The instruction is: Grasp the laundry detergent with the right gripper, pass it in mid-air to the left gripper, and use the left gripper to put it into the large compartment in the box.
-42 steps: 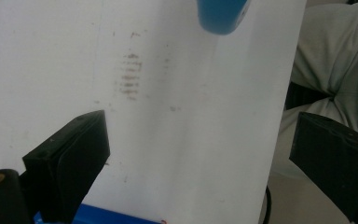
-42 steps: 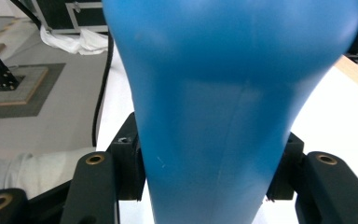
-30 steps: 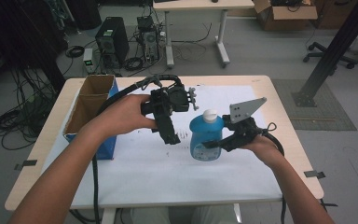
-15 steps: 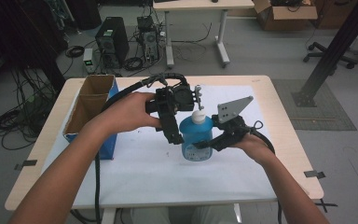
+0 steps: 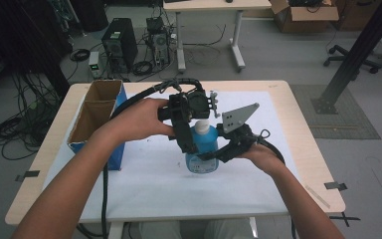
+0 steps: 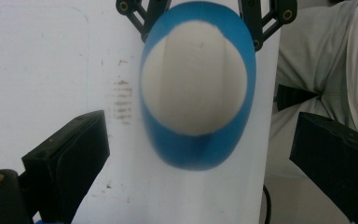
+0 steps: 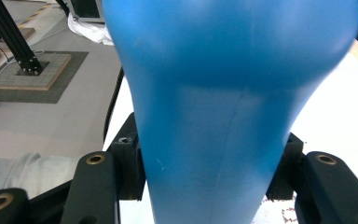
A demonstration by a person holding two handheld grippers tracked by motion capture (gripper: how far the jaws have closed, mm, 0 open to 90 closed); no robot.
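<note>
- Right gripper (image 5: pixel 214 154) clamps the blue bottle (image 5: pixel 202 149) low on its body, mid-table, that forearm reaching in from the near edge.
- Left gripper (image 5: pixel 191 142) hangs above the white cap (image 6: pixel 193 84), jaws spread wide, pointing down.

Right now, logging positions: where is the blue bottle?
In the high view the blue bottle stands mid-table on the white sheet, clamped by the right gripper, under the left gripper.
</note>
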